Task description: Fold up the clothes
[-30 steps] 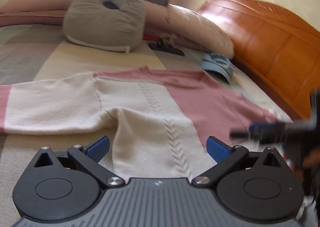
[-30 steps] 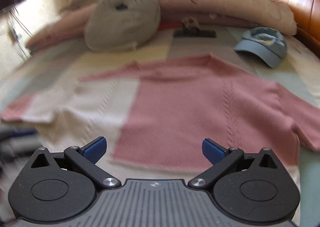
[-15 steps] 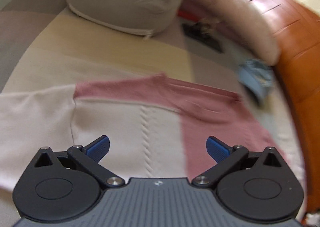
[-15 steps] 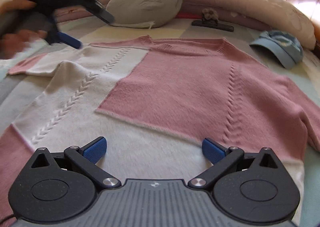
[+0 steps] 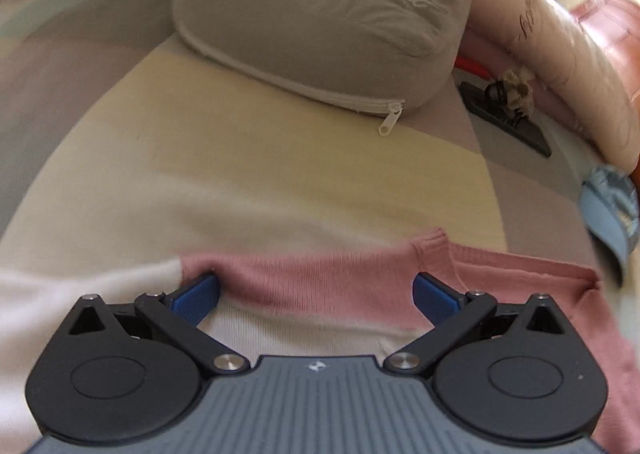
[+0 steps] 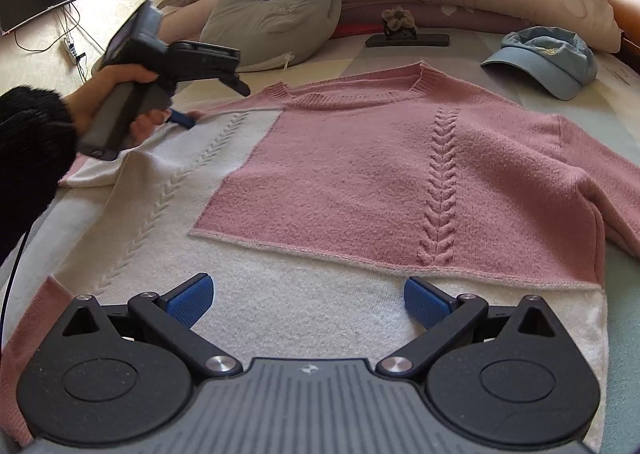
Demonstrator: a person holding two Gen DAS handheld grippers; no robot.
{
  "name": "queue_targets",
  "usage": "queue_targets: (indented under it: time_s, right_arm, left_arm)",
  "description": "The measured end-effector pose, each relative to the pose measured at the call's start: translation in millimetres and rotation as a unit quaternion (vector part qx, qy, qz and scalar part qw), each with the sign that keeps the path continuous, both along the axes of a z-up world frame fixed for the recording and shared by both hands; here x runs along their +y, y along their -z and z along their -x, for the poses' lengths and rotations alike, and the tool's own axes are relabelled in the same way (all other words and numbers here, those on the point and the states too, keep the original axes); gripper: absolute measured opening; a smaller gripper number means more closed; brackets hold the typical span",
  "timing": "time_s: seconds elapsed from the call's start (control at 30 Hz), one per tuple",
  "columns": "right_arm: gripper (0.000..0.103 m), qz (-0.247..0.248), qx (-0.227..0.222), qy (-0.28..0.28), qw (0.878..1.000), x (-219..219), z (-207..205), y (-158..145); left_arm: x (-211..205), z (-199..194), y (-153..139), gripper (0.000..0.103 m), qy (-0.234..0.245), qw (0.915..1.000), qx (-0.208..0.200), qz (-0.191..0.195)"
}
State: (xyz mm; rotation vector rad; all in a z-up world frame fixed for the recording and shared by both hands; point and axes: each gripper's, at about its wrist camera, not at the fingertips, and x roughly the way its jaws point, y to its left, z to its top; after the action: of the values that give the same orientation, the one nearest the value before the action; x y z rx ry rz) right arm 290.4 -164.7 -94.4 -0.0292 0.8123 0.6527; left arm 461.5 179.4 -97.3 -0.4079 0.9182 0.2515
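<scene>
Down onto the shoulder seam has come the left gripper [image 5: 316, 290], which half a second ago was sweeping over the chest of the sweater [image 6: 360, 158]; its jaws stand wide apart, straddling the pink band at the shoulder beside the collar, and the right camera shows one blue tip touching the knit there. Nothing is pinched yet. The right gripper [image 6: 308, 298] has barely shifted, hovering over the white hem with jaws open too. The sweater lies flat, front up, across the middle of the bed [image 5: 280, 158], collar toward the grey cushion [image 6: 276, 10] and headboard end, a blue cap [image 6: 548, 58] near its right shoulder. Judging by this, the first fold is about to start from the left shoulder.
</scene>
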Motion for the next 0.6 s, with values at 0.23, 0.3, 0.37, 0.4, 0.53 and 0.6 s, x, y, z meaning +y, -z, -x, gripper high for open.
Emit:
queue_targets:
  time_s: [0.23, 0.3, 0.37, 0.4, 0.53, 0.6]
  right_arm:
    - [0.103, -0.006, -0.002, 0.004, 1.000, -4, 0, -3]
    - [0.103, -0.010, -0.002, 0.012, 1.000, -7, -1, -5]
    - [0.103, -0.013, -0.002, 0.021, 1.000, -10, -2, -7]
    - [0.103, -0.016, 0.000, 0.024, 1.000, -12, -4, -7]
    - [0.103, -0.025, 0.007, 0.030, 0.999, -14, -6, -6]
    - [0.103, -0.024, 0.006, 0.030, 0.999, -13, -6, -6]
  left_arm:
    - [-3, 22, -27, 0.101, 0.003, 0.9987, -0.022, 0.047]
    - [-14, 42, -38, 0.102, 0.030, 0.9959, -0.034, 0.078]
    - [-28, 64, -44, 0.102, 0.061, 0.9920, -0.037, 0.104]
    - [-35, 73, -45, 0.102, 0.077, 0.9900, -0.033, 0.113]
    - [-59, 100, -35, 0.102, 0.110, 0.9864, -0.023, 0.119]
    - [-61, 104, -23, 0.102, 0.104, 0.9869, -0.008, 0.123]
